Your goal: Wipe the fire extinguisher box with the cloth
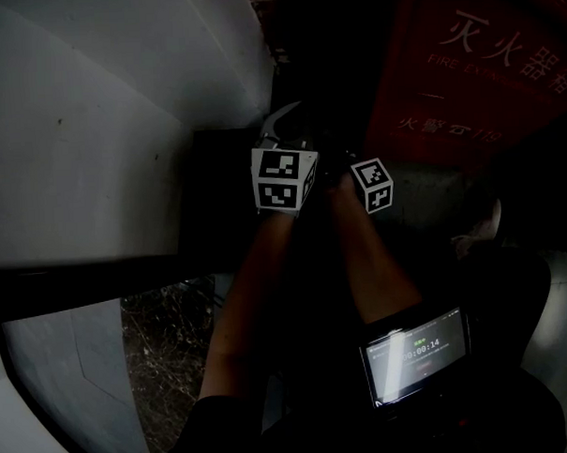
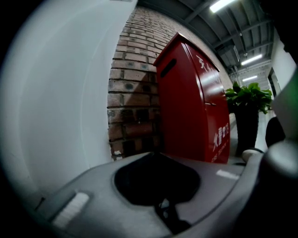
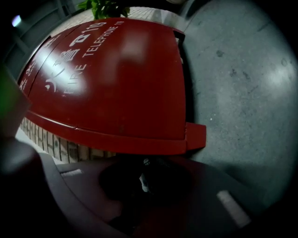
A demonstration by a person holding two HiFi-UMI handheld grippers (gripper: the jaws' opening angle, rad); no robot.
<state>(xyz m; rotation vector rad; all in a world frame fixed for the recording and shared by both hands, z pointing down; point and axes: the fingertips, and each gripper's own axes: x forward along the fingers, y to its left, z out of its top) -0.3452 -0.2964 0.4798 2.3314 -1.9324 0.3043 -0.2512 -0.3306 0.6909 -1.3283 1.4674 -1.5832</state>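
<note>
A white wall [image 2: 56, 93] fills the left, with a brick wall [image 2: 132, 93] beside it. The left tongs [image 2: 153, 155] are pressed together on nothing, as are the right tongs [image 3: 145, 159]. To their right, the red fire extinguisher box [image 3: 116, 79] stands against the brick.

Red fire extinguisher box [image 2: 195, 102], white lettering on its front, standing upright beside a brick wall [image 2: 132, 93]

One red box [image 2: 195, 97], one plant [image 2: 249, 95], two claws [image 2: 153, 155] [image 3: 149, 160]
</note>
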